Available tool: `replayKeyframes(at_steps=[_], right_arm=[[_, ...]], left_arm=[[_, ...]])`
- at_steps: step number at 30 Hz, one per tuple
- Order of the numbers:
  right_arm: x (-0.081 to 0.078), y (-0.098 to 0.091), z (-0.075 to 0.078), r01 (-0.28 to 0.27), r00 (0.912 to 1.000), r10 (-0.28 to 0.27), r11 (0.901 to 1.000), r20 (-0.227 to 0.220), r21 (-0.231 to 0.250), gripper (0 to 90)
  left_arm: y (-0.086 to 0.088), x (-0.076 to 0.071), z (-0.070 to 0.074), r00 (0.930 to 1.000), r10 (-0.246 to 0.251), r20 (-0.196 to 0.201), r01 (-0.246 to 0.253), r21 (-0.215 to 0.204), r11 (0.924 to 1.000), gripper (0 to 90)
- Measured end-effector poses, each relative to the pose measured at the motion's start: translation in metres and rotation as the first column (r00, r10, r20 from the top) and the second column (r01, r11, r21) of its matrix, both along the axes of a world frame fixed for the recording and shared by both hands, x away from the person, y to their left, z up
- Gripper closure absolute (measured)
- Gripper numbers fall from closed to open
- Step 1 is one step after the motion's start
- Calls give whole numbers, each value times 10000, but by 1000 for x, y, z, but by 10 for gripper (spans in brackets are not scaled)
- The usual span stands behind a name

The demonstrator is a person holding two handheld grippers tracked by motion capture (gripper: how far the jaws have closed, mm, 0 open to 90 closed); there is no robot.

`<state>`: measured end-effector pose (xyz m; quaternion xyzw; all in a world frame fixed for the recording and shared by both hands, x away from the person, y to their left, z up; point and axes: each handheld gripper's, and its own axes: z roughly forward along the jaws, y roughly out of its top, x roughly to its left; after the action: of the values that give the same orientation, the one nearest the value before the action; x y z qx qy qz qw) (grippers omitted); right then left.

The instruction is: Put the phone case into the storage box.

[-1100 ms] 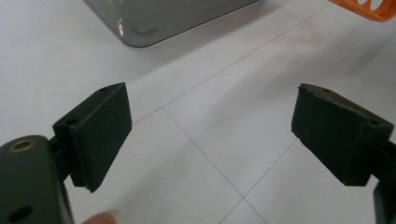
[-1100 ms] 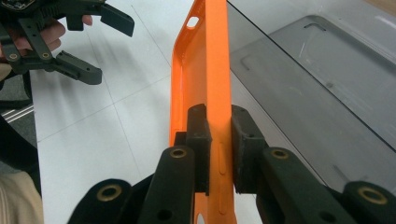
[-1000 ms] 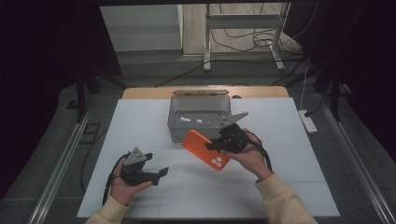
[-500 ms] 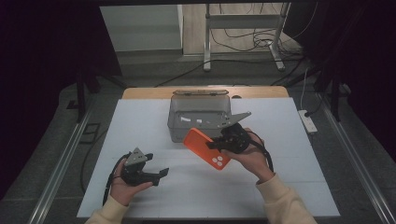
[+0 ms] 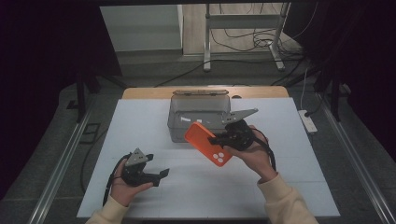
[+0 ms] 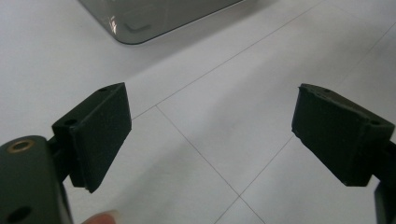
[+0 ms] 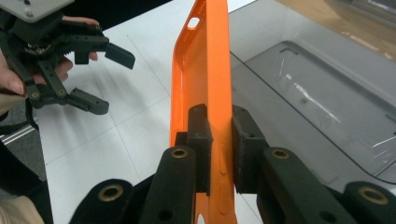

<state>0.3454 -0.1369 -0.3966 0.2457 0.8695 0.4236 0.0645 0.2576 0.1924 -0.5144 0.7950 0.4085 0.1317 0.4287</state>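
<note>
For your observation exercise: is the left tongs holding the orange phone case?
No: the left tongs stand wide open over the white table, holding nothing.

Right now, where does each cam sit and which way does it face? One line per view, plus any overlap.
High view: above the person's side, facing forward and down on the white table; both forearms enter from the bottom.
Left gripper view: rides the left gripper, looking down at the table past its open jaws; a fingertip shows at the bottom.
Right gripper view: rides the right gripper, looking along jaws clamped on the orange phone case.
Shared: right gripper view and high view both show the left gripper and the grey bin.
</note>
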Motion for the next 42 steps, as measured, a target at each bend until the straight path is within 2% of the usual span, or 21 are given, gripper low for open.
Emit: replayKeyframes(at_steps=[23,31,42], right_arm=[[-3,-6,14,353,9986,-362,9991,384,253,799],[-3,-7,15,502,9974,-508,9987,516,120,800],[0,-11,17,757,9952,-767,9970,603,188,800]], left_arm=[[-1,0,0,10000,-24,-15,24,6,10000,117],[-1,0,0,10000,-48,-20,48,22,10000,117],[-1,0,0,9999,-110,-2,110,49,9999,115]])
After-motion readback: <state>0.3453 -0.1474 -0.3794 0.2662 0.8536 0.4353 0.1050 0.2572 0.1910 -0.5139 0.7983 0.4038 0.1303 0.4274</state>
